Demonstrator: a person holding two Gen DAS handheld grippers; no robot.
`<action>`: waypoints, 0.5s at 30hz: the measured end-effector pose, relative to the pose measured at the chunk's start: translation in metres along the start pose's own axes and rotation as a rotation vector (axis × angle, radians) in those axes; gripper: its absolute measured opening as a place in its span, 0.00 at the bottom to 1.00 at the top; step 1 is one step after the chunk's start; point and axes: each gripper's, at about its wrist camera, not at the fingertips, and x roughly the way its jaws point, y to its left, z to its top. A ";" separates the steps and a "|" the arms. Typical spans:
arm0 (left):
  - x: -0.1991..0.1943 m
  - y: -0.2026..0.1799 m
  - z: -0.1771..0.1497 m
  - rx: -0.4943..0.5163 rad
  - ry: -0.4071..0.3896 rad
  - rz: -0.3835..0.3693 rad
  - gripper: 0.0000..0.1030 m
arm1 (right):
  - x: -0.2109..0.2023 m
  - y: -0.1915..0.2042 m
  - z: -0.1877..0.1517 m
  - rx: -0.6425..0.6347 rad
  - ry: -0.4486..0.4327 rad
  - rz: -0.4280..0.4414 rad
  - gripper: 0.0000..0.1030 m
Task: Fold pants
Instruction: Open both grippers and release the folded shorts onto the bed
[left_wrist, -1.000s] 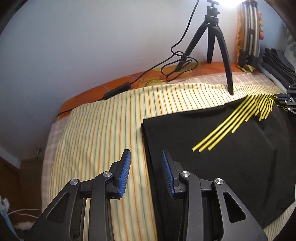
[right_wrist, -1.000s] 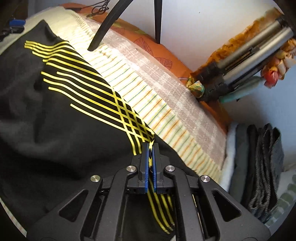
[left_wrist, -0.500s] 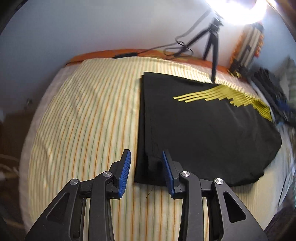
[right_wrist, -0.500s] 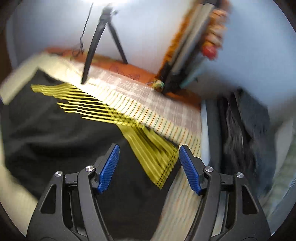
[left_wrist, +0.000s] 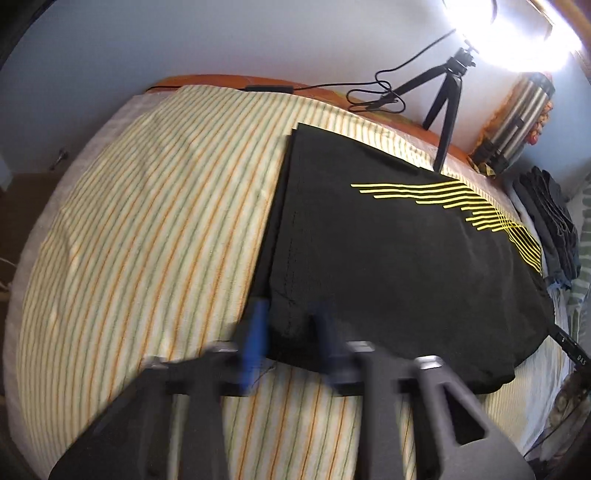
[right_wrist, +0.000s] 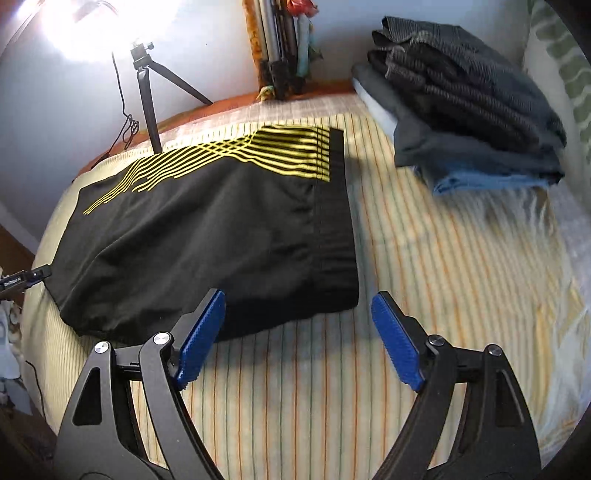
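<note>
Pinching the lower-left corner of the black pants (left_wrist: 388, 258), left hand-held gripper (left_wrist: 290, 321) blurred, jaws together on cloth. Holding right hand-held gripper (right_wrist: 298, 297) empty, jaws just opened wide, waistband corner just above. Spread flat across striped bed (left_wrist: 147, 221), long axis side to side.

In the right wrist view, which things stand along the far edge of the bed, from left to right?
Bright lamp → small black tripod → folded metal stand → stack of folded clothes.
</note>
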 end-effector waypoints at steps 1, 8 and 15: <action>0.000 -0.001 -0.002 0.017 -0.019 0.034 0.04 | 0.000 -0.001 -0.002 0.001 -0.001 0.004 0.81; -0.005 0.021 -0.007 0.007 -0.085 0.132 0.01 | 0.014 -0.010 -0.002 0.055 0.024 0.084 0.81; -0.028 0.049 -0.005 -0.155 -0.086 0.007 0.12 | 0.019 -0.016 -0.005 0.081 0.035 0.097 0.81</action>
